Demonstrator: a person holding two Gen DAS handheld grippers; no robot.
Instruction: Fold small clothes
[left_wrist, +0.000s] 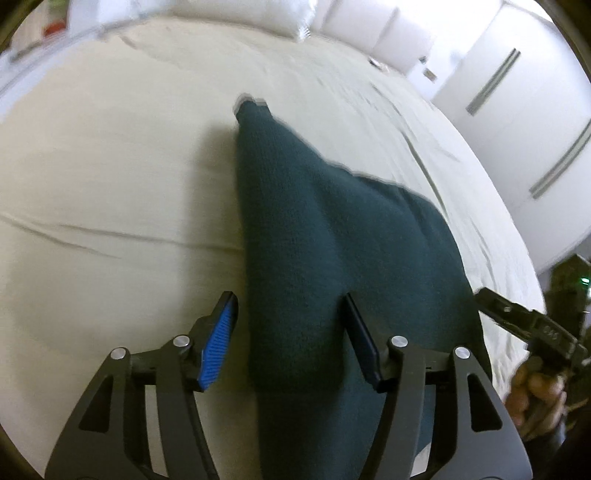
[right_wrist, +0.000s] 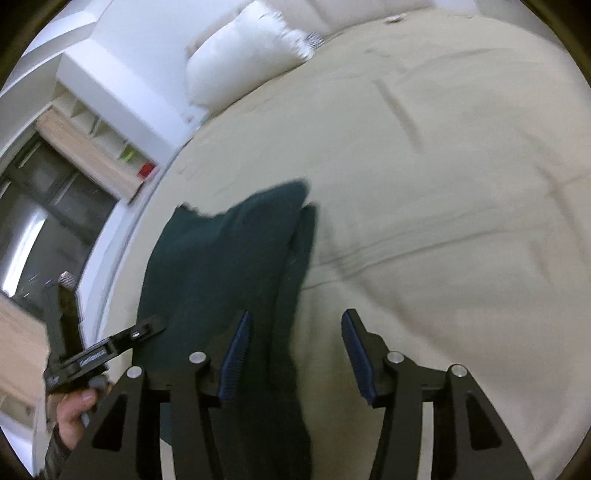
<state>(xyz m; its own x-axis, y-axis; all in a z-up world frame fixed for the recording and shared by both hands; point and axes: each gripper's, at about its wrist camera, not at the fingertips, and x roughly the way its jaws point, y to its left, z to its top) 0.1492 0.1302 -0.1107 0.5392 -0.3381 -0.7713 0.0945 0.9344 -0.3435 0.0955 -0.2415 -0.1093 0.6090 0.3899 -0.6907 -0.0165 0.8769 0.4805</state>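
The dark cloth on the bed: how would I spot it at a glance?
Find the wide beige bed with a white pillow at its head. Near its front edge lies a dark teal knit garment, between two open black grippers. It is the only dark, textured thing on the pale sheet.

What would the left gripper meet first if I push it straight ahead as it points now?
Probably the dark teal knit garment: it already lies between the left gripper's open fingers and runs on ahead over the beige bedsheet. Depth is unclear.

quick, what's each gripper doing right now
Left gripper: open, fingers either side of the dark green knit garment, not clamped.
Right gripper: open, holding nothing, garment edge between its fingers.
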